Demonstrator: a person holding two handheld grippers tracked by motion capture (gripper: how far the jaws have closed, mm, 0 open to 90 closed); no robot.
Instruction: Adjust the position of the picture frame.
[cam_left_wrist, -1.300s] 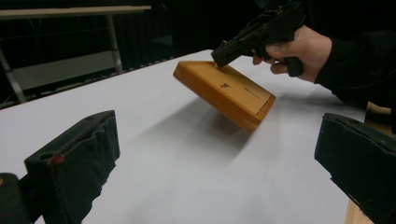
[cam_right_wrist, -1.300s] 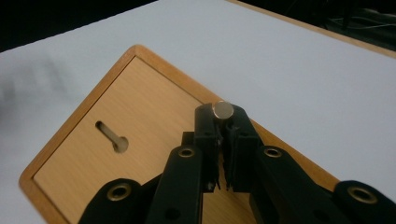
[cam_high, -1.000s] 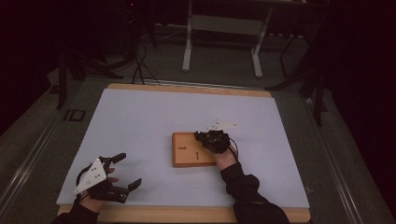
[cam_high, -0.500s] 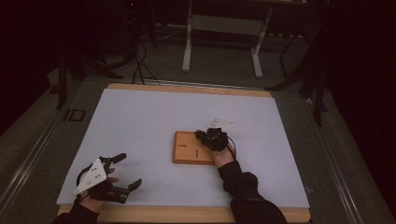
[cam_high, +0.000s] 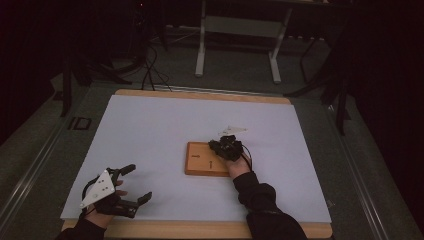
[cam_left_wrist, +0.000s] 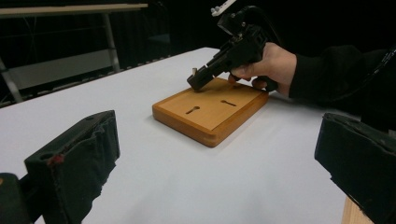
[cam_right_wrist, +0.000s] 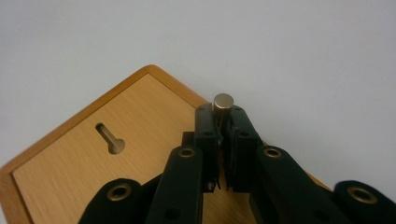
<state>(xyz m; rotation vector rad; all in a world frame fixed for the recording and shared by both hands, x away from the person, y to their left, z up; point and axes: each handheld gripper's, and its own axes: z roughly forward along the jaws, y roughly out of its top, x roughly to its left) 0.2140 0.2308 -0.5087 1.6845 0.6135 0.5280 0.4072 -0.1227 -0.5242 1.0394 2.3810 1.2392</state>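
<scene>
A dark room surrounds my white table (cam_high: 165, 130). The wooden board (cam_high: 202, 159) lies just right of centre. My right gripper (cam_right_wrist: 220, 122) clamps a metal pin (cam_right_wrist: 222, 102) over the board's 2 o'clock corner. My left gripper (cam_high: 131, 184) rests at 7 o'clock, jaws wide.

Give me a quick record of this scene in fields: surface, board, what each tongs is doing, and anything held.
surface: table with a white top
board: wooden board with two keyhole slots, lying flat right of centre
right tongs: shut on a metal pin, over the board's far right part
pin: upright between the jaws, round head above them
left tongs: open, holding nothing, near the table's front left corner
</scene>
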